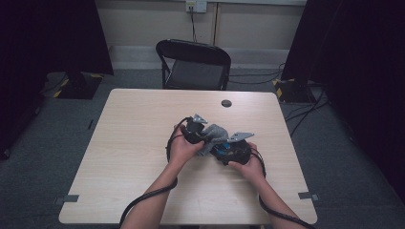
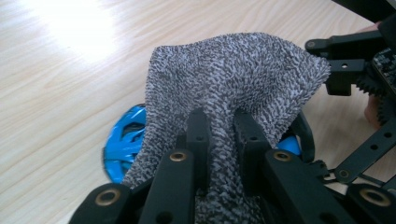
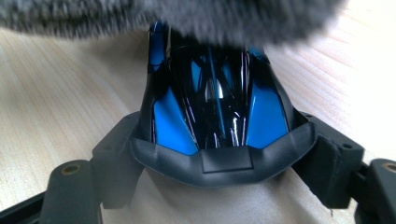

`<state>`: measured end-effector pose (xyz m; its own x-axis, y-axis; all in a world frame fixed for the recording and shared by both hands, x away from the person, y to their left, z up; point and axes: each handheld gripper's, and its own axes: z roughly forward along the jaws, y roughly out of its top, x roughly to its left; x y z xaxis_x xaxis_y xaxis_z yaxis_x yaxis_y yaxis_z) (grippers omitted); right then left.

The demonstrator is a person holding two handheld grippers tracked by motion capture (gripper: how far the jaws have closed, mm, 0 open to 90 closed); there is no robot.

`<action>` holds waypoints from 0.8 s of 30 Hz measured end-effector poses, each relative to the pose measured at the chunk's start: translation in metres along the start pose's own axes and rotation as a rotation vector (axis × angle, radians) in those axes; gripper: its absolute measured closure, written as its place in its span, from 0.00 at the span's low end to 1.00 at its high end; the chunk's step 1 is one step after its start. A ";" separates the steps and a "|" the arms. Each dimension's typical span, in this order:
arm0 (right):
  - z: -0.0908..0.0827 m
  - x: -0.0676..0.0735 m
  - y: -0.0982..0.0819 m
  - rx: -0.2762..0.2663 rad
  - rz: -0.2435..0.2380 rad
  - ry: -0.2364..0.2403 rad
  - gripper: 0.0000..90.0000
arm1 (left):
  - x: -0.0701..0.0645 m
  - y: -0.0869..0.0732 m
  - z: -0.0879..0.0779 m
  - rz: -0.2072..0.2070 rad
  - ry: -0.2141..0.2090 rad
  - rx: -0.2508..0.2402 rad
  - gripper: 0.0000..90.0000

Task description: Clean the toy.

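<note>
Now, in the high view, both hands are meeting near the middle of the counter (image 1: 143, 143): the left claw (image 1: 203, 138) is holding a grey cloth (image 1: 215, 132) just over a blue-and-black helmet (image 1: 228, 150), which the right claw (image 1: 224, 153) is steadying, so the left hand is the nearer one to the cloth and the wiping stroke looks set to run along the helmet's length.

Moving to the left gripper view, the left claw (image 2: 219, 123) is pinching tight on a fold of the cloth (image 2: 233, 74), which is draping forward over the helmet (image 2: 122, 144); the blue shell is peeking out at the cloth's left edge.

Lastly, in the right gripper view, the right claw (image 3: 217, 154) is standing wide and clamping the helmet (image 3: 215, 107) by its sides, long axis pointing away, with the cloth (image 3: 177, 18) hanging over its far end
</note>
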<state>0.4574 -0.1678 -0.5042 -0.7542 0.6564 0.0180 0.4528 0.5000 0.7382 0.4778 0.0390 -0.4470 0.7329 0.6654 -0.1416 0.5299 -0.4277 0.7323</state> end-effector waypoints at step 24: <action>0.000 0.000 0.000 0.001 0.000 -0.001 0.27 | -0.034 -0.003 0.021 0.138 -0.014 0.048 0.88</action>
<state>0.4572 -0.1678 -0.5041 -0.7538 0.6569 0.0179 0.4534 0.5002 0.7377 0.4606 0.0044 -0.4583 0.8059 0.5899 -0.0508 0.4428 -0.5435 0.7131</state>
